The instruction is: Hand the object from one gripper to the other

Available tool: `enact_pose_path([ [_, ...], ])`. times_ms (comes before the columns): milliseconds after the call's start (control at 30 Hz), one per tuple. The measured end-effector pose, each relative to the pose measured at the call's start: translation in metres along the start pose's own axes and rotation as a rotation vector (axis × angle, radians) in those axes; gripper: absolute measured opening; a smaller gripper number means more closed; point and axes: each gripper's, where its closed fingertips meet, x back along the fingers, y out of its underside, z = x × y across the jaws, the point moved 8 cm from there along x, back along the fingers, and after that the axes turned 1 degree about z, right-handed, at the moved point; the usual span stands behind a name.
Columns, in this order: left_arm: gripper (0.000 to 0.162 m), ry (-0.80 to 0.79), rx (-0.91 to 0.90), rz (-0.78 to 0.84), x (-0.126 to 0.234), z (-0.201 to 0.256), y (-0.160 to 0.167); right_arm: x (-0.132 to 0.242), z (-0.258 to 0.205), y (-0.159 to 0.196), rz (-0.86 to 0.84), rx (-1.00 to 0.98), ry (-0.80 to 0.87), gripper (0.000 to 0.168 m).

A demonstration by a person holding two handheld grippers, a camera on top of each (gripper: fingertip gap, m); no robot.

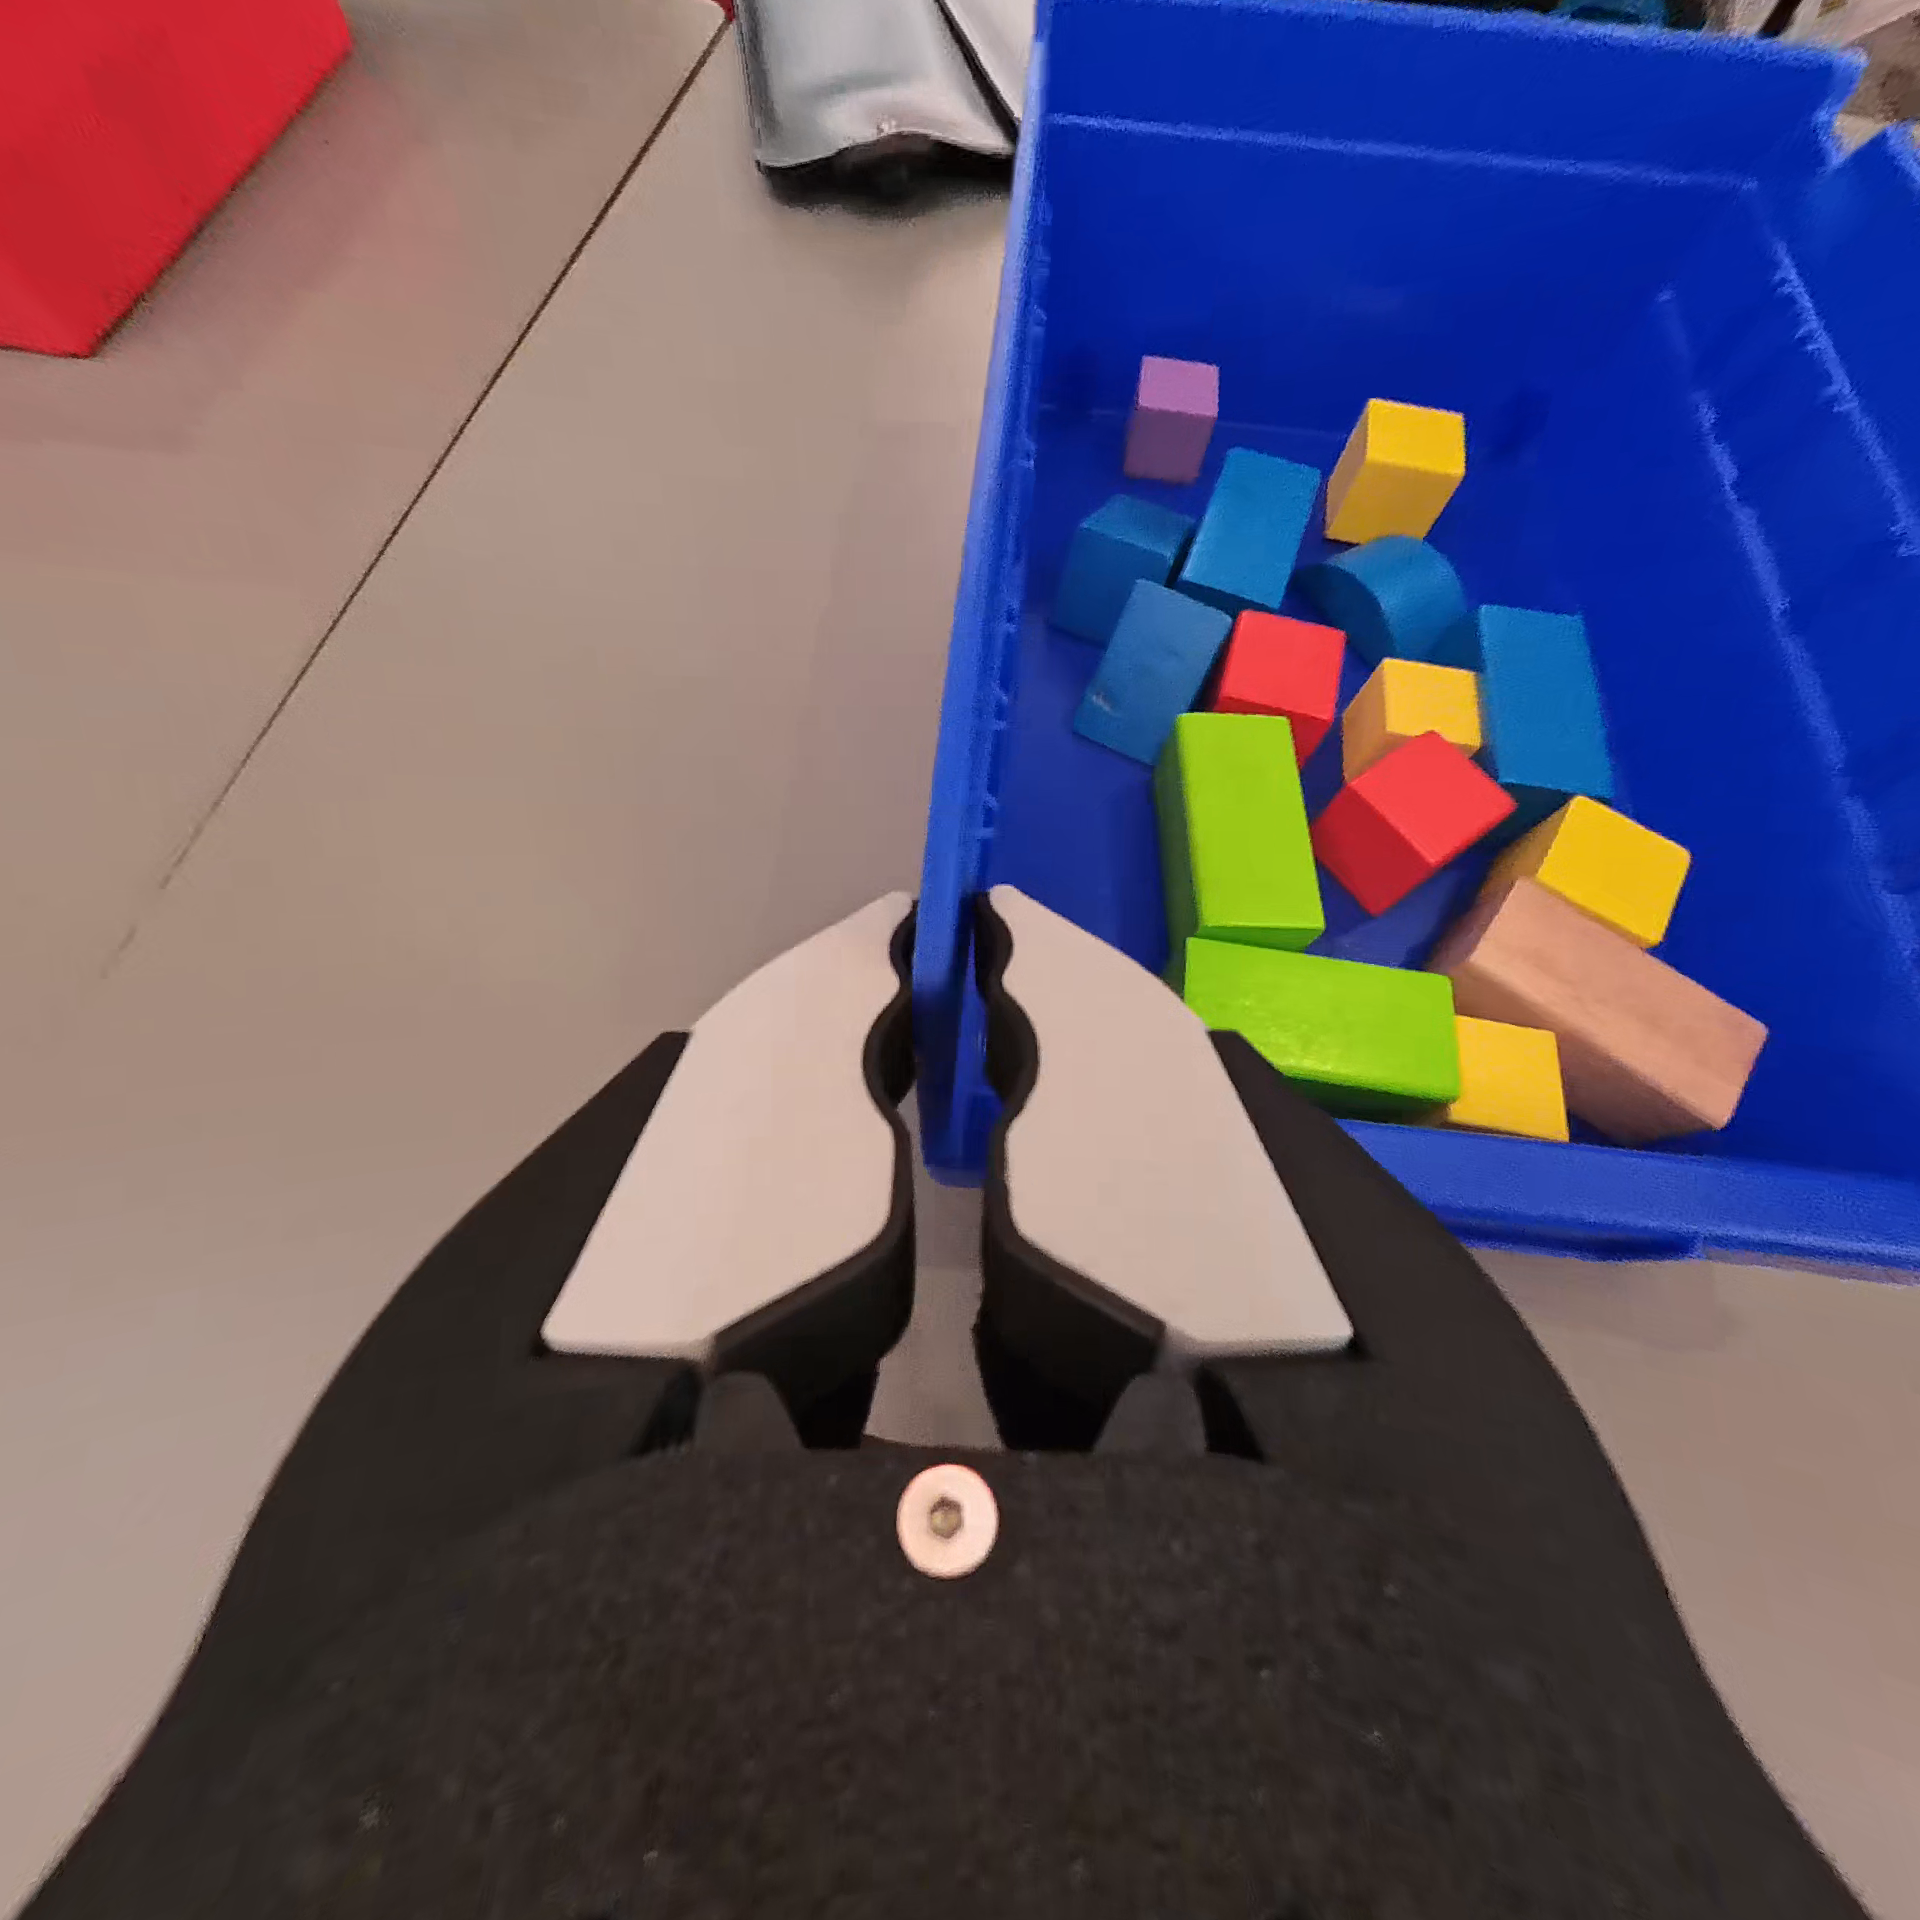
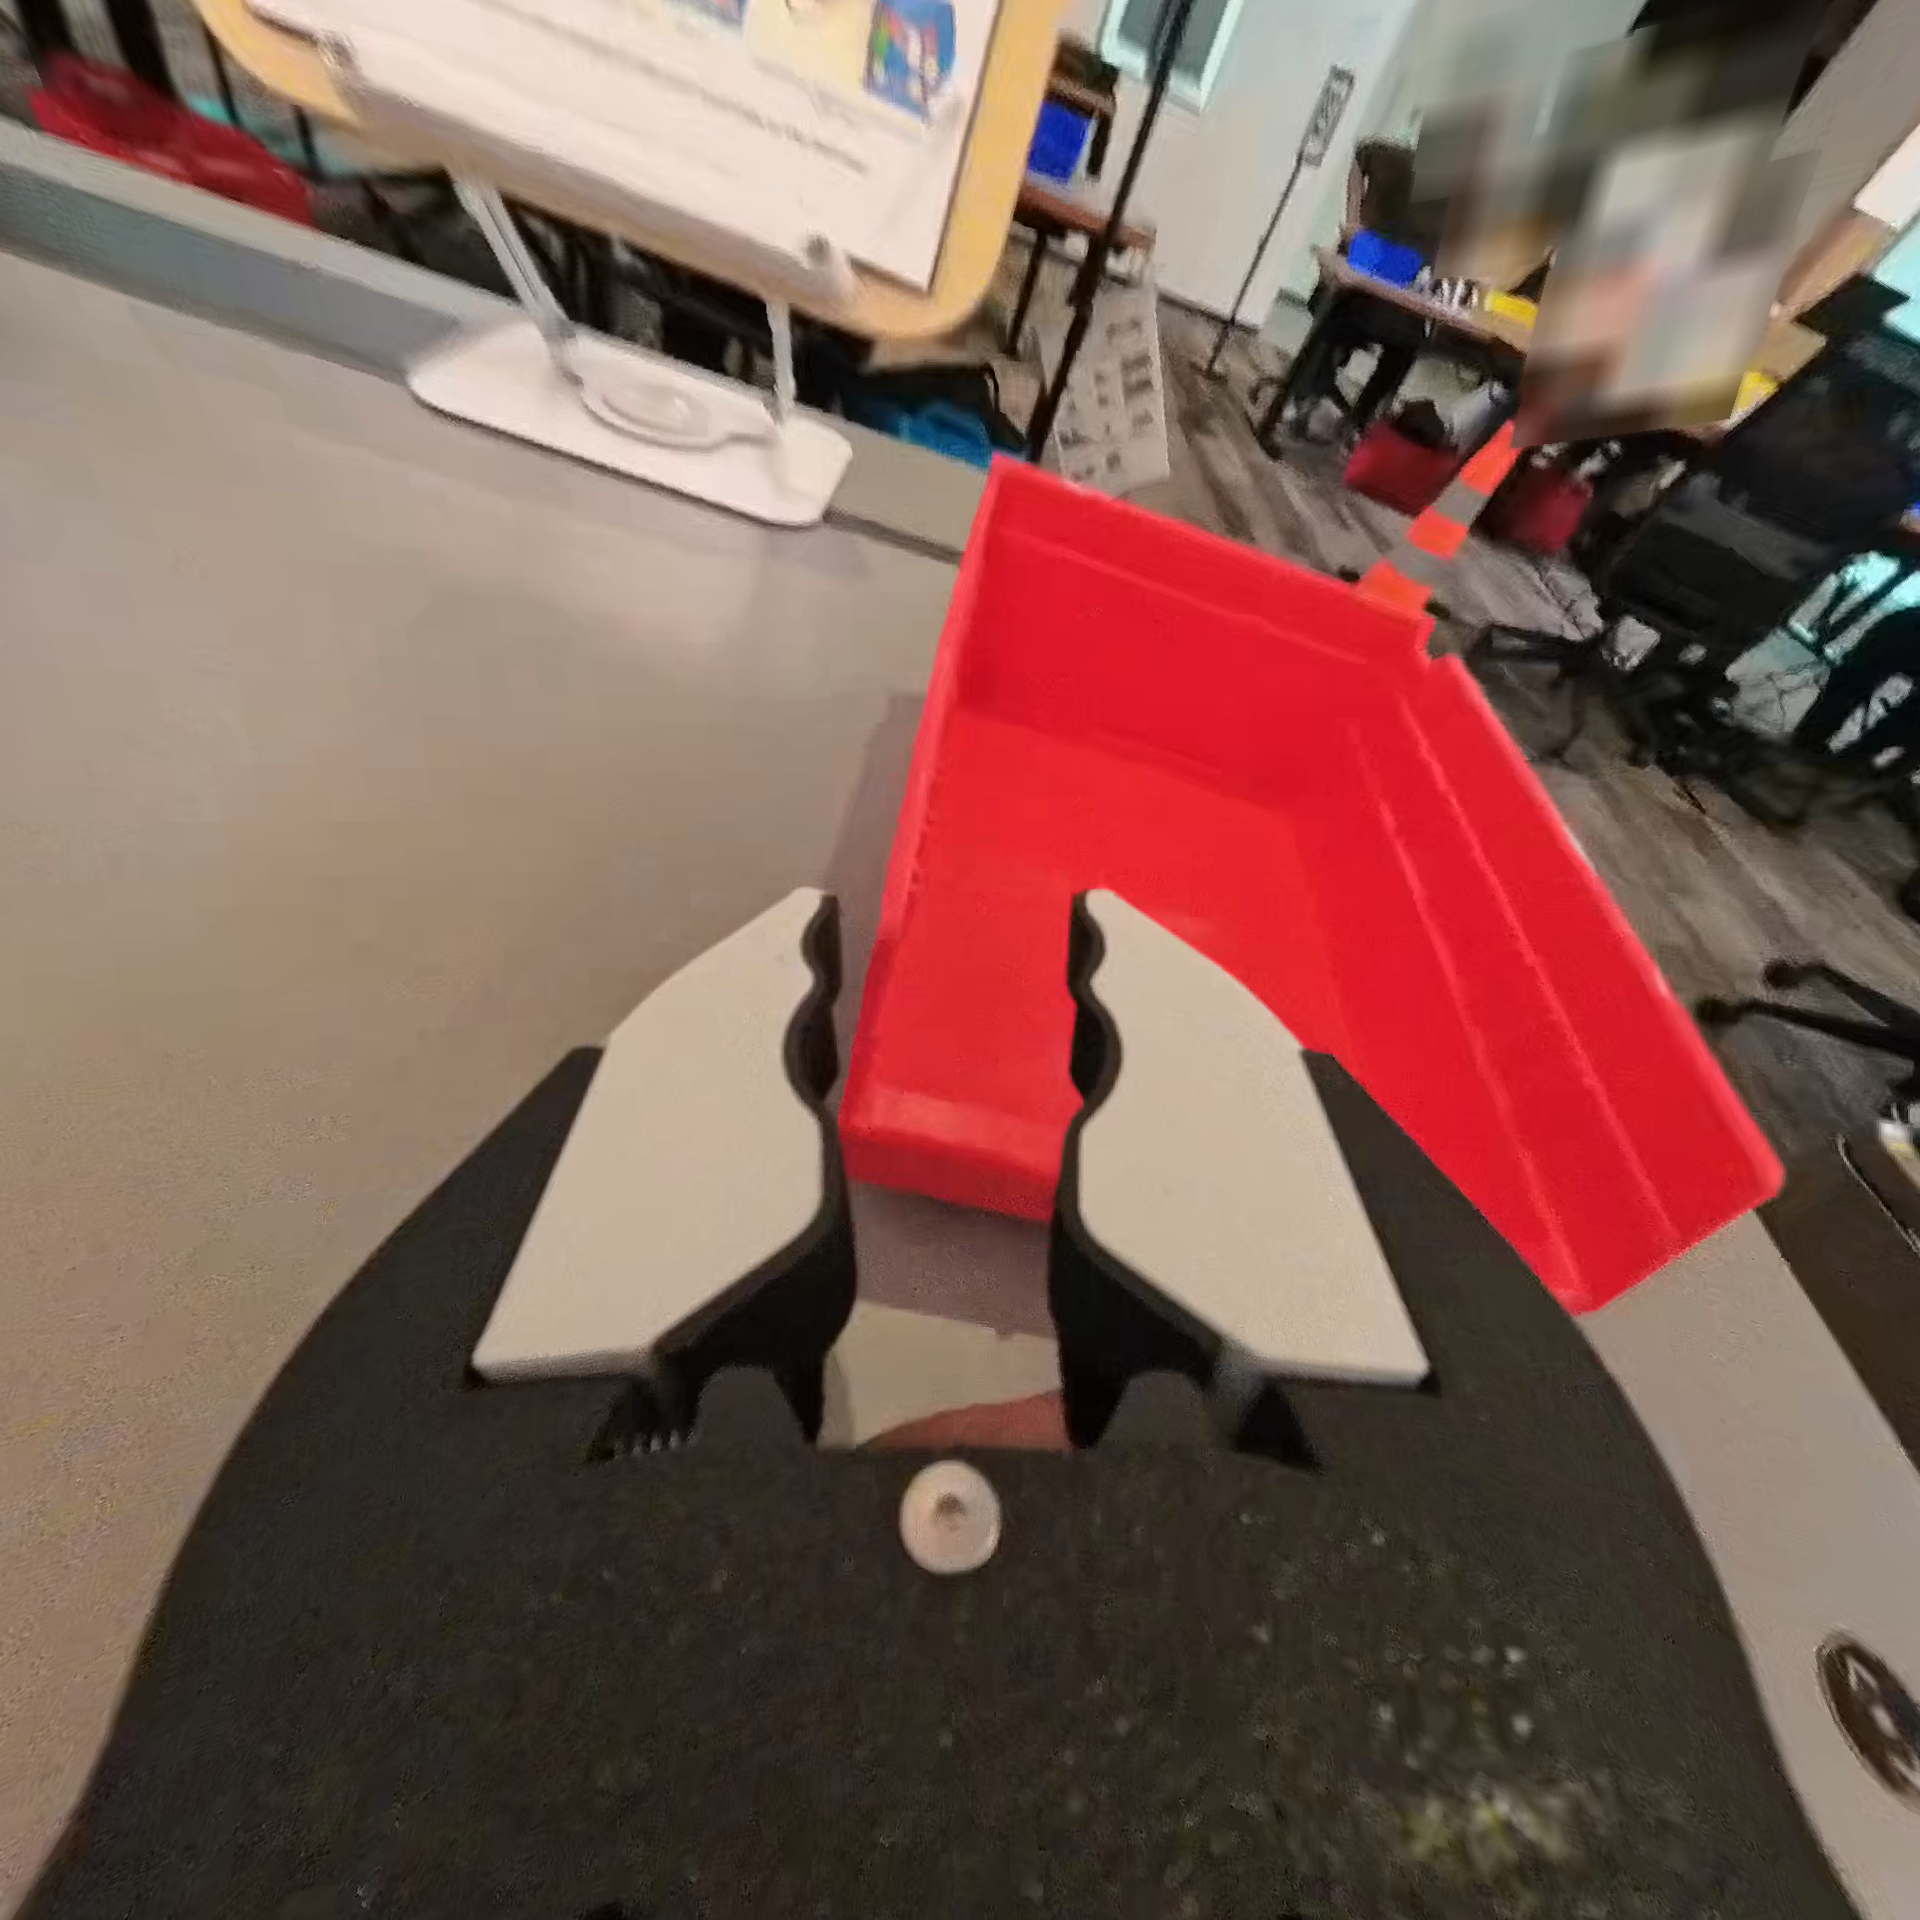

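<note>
In the left wrist view a blue bin (image 1: pixel 1351 208) holds several coloured wooden blocks, among them a green block (image 1: pixel 1236 831), a red cube (image 1: pixel 1408 821) and a yellow cube (image 1: pixel 1397 468). My left gripper (image 1: pixel 945 925) is empty, its jaws nearly closed with a narrow slit between them, and it sits above the bin's near left corner. In the right wrist view a red bin (image 2: pixel 1455 883) stands empty. My right gripper (image 2: pixel 954 925) is open and empty, over the red bin's near left corner. Neither gripper shows in the other's view.
A grey table (image 1: pixel 468 727) carries both bins. A red bin's corner (image 1: pixel 135 156) is at the far left and a grey pouch (image 1: pixel 873 94) lies behind the blue bin. A white stand with a board (image 2: pixel 623 416) is at the table's far edge. Chairs and desks lie beyond.
</note>
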Motion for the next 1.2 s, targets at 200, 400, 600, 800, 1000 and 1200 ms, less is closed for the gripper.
enact_pose_path([
  [200, 0.004, 0.024, 0.012, 0.015, -0.001, 0.0, 0.0, -0.036, -0.02, 0.016, -0.175, -0.068, -0.004, 0.034],
  [400, 0.003, 0.1, -0.036, 0.021, -0.007, -0.009, -0.003, -0.036, -0.013, 0.025, -0.217, -0.095, 0.011, 0.004],
  [600, 0.003, 0.157, -0.091, 0.007, -0.01, -0.015, -0.006, -0.039, -0.009, 0.026, -0.201, -0.096, -0.016, 0.003],
  [800, 0.004, 0.189, -0.146, 0.022, -0.012, -0.018, -0.007, -0.031, 0.004, 0.031, -0.164, -0.117, -0.088, 0.005],
  [1000, 0.037, 0.212, -0.055, 0.131, 0.052, -0.007, -0.027, 0.02, 0.024, -0.001, -0.024, -0.125, -0.237, 0.029],
  [1200, 0.044, 0.362, 0.057, 0.204, 0.114, 0.057, -0.004, 0.044, 0.095, -0.003, 0.046, -0.244, -0.176, 0.041],
])
